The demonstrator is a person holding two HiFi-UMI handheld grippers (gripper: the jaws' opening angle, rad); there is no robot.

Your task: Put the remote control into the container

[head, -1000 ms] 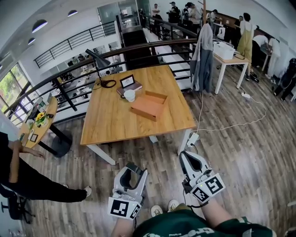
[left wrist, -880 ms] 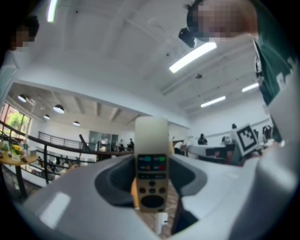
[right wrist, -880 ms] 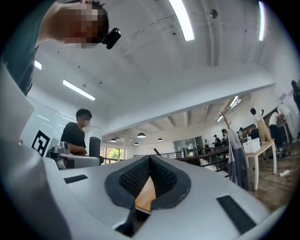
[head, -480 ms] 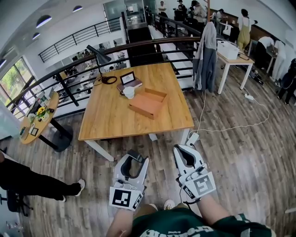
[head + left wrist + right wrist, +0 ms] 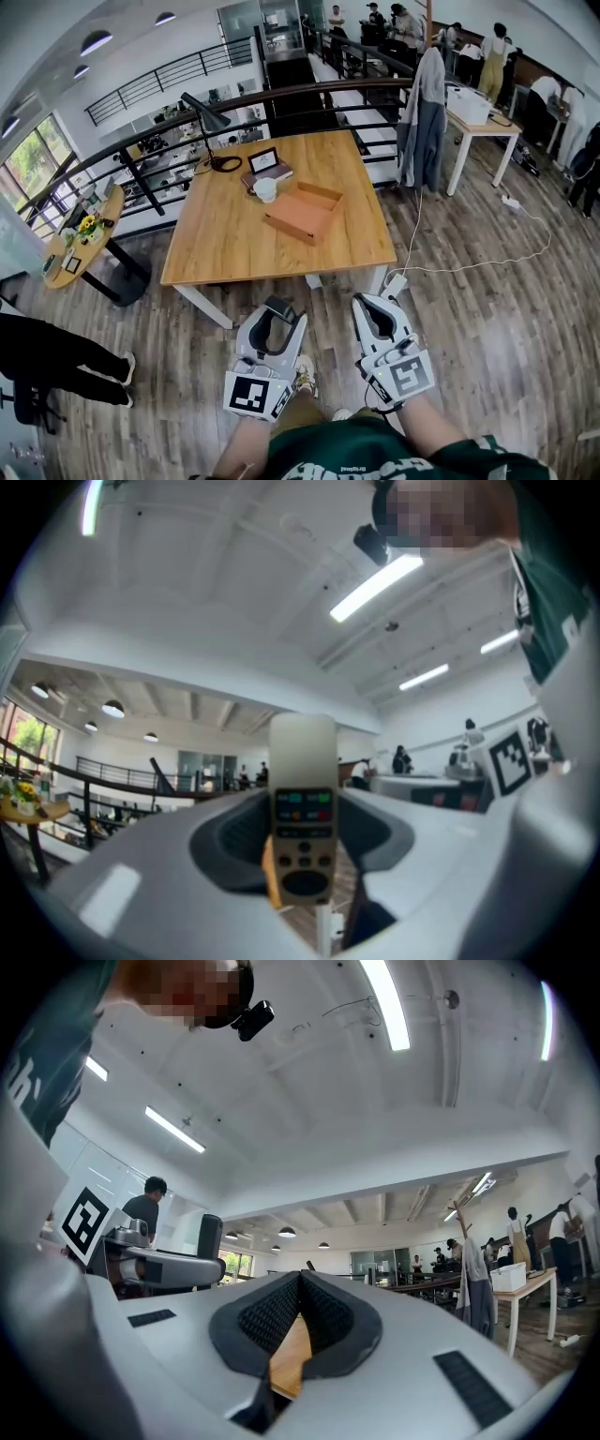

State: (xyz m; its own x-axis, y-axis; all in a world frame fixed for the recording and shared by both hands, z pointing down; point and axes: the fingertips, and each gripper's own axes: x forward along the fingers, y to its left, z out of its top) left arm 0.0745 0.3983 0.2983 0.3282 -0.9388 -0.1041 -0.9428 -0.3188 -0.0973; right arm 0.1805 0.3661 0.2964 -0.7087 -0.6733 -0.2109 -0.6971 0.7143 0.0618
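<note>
Head view hides the remote control (image 5: 302,827); left claw (image 5: 278,312) clamps it upright, buttons facing the person; right claw (image 5: 300,1277) closed, empty.

Your head camera is looking steeply down from well back of the wooden table (image 5: 281,225), taking in its whole top plus your left gripper (image 5: 278,314) and right gripper (image 5: 378,307) on its near side. Each gripper's camera is sitting close behind its own jaws, facing roughly level toward the table. The right one is catching a strip of tabletop between its jaws, sharing that surface with the head view.
</note>
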